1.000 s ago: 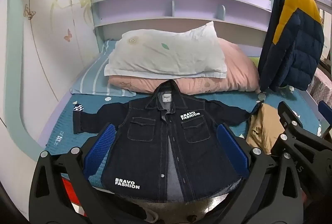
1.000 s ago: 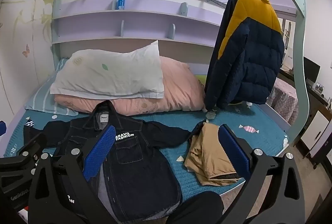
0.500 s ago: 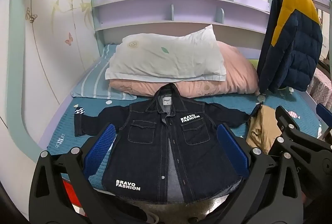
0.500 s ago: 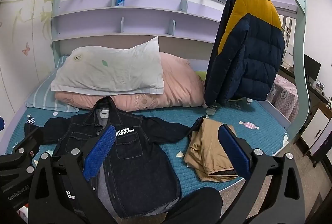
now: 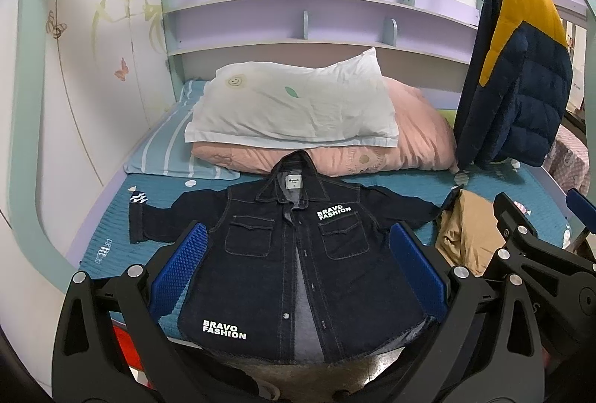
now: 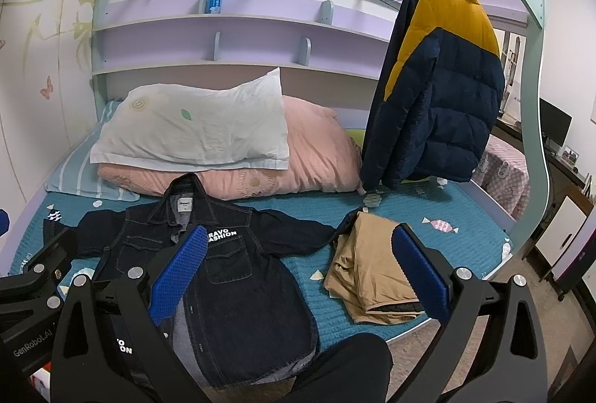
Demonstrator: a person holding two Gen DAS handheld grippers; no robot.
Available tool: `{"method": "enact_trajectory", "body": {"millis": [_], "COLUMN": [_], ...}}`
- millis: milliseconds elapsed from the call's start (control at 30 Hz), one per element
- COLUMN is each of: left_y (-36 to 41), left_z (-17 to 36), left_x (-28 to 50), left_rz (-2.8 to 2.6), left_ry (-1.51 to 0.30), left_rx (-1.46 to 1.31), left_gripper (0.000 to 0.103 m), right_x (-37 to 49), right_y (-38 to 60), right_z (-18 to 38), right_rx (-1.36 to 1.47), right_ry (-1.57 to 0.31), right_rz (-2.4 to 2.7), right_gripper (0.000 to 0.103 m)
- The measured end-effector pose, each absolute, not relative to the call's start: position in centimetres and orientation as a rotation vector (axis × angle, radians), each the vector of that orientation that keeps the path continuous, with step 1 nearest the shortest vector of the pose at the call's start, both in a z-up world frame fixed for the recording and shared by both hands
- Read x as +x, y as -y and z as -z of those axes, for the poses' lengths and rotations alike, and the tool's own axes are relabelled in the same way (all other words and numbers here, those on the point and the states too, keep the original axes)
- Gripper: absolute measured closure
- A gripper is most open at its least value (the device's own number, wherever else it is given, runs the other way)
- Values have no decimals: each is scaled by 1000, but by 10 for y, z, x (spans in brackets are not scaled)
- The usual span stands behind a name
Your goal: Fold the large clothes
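Denim jacket (image 5: 298, 254) lies flat on bed beyond both wide-open, empty tools (image 5: 298, 268) (image 6: 298, 268).

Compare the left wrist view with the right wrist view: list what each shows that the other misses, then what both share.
Left wrist only: the jacket's whole hem with its lower logo unblocked, and the right gripper's body at the right edge.

Right wrist only: the monitor, the white cabinet, the floor beside the bed, and the left gripper's body at the left edge.

Both: the denim jacket spread flat on the bed, the tan garment, the white pillow, the hanging puffer coat, and both grippers, left gripper and right gripper, open and empty.
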State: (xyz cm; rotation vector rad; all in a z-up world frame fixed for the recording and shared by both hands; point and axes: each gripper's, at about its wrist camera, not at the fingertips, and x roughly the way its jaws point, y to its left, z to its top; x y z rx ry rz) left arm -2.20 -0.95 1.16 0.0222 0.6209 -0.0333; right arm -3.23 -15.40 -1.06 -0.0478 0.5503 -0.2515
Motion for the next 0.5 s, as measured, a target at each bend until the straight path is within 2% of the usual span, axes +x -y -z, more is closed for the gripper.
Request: {"method": "enact_trajectory", "body": {"millis": [500], "left_y": [16], "left_z": [-12], "left_x": [-27], "left_rz": [63], "left_ry": [-641], "left_rx": [20], "left_gripper": [5], "right_x": [-36], "right_y": [159], "right_z": [9], "right_rx": [-48], "right_ry": [-576], "right_rz": [278], "right_gripper": [7]}}
